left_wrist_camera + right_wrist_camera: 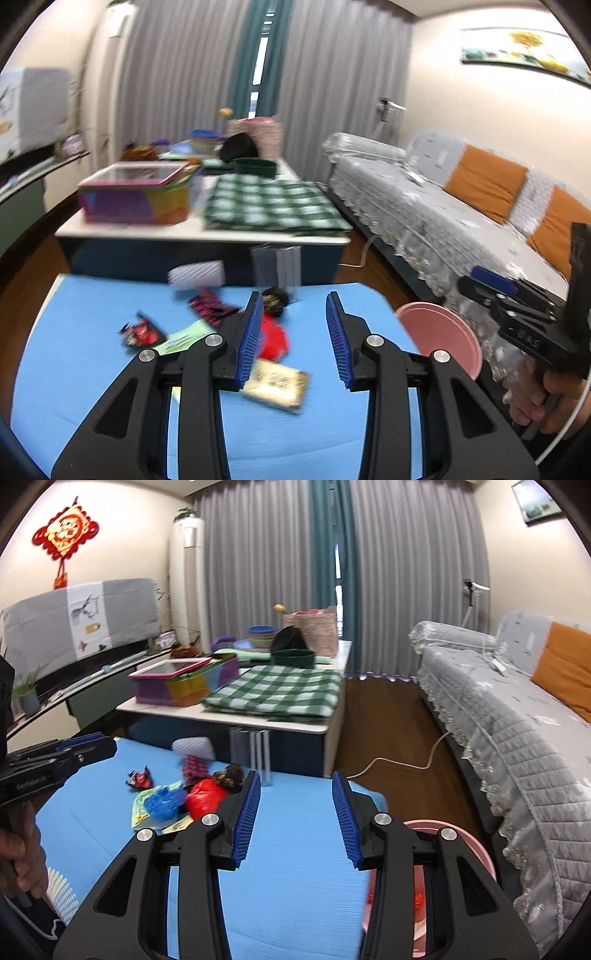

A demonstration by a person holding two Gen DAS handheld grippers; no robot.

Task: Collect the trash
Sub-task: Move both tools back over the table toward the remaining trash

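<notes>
Trash lies on a blue mat: a gold-brown wrapper, a red crumpled bag, a red-black wrapper, a pink-black packet, a green paper and a dark wrapper. My left gripper is open and empty above the pile. My right gripper is open and empty over the mat, right of the red bag and a blue crumpled bag. A pink bin stands at the mat's right edge, also in the right wrist view.
A low white table behind the mat carries a green checked cloth, a colourful box and bowls. A grey-covered sofa runs along the right. A cable crosses the wood floor. A white ridged object lies at the mat's far edge.
</notes>
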